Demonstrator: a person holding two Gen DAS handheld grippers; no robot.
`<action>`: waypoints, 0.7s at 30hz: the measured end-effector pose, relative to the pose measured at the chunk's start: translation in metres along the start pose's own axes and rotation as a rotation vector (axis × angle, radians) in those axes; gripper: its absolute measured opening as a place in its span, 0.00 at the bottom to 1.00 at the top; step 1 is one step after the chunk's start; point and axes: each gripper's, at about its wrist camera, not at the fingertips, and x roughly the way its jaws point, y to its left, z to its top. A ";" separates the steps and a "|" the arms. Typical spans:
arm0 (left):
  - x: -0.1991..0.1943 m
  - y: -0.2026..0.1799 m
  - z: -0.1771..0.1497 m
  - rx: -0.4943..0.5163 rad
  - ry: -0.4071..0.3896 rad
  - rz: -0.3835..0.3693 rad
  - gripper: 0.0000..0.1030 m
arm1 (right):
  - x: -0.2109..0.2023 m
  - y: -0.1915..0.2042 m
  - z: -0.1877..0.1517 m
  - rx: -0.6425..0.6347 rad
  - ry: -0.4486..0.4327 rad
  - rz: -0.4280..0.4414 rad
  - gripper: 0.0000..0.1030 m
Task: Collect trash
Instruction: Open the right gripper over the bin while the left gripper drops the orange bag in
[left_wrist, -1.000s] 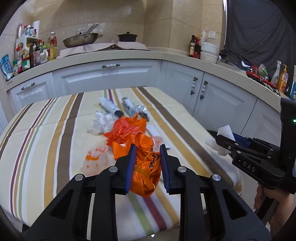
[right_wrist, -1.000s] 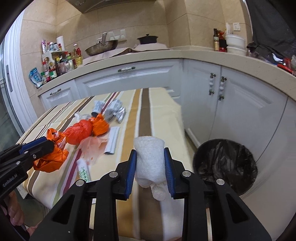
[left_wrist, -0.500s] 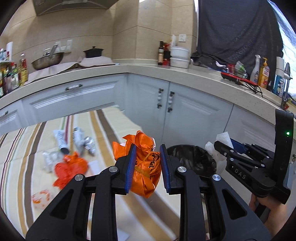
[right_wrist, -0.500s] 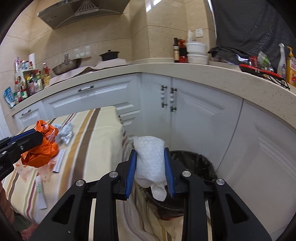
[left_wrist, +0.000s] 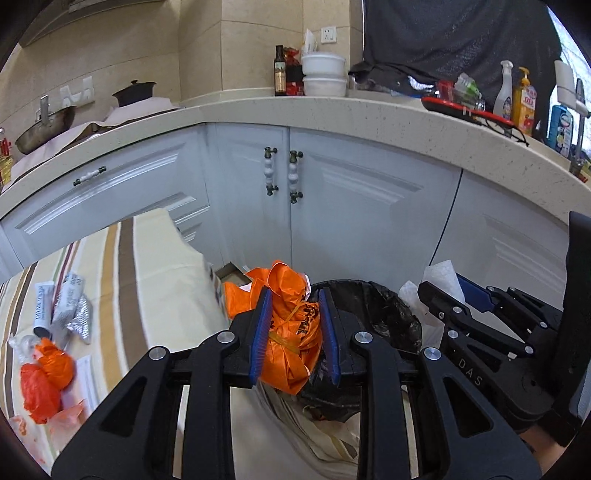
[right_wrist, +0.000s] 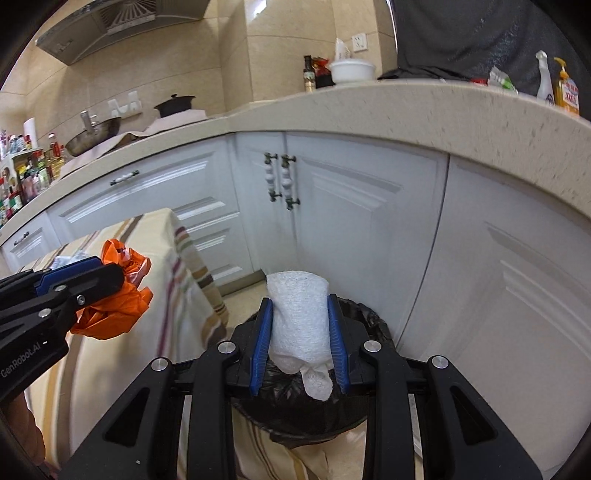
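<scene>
My left gripper is shut on a crumpled orange plastic bag, held over the near left rim of the black-lined trash bin. The right gripper is shut on a wad of white paper towel, directly above that bin. In the left wrist view the right gripper and its white towel show at the right. The right wrist view has the left gripper with the orange bag at the left.
More litter lies on the striped tablecloth: orange bags, tubes and a foil wrapper. White cabinets stand behind the bin under a counter with bottles and bowls. A hand shows at the lower left.
Both grippers swung right, away from the table, carrying the orange bag and the paper towel. The bin now lies right under them; the table has slid to the left.
</scene>
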 end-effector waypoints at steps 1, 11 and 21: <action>0.007 -0.003 0.001 0.003 0.012 -0.002 0.25 | 0.005 -0.003 0.000 0.003 0.005 0.000 0.29; 0.049 -0.008 0.001 -0.017 0.080 0.026 0.50 | 0.038 -0.019 -0.004 0.048 0.032 -0.017 0.52; 0.003 0.015 0.002 -0.044 0.022 0.023 0.55 | 0.000 0.003 0.007 0.023 -0.023 0.013 0.53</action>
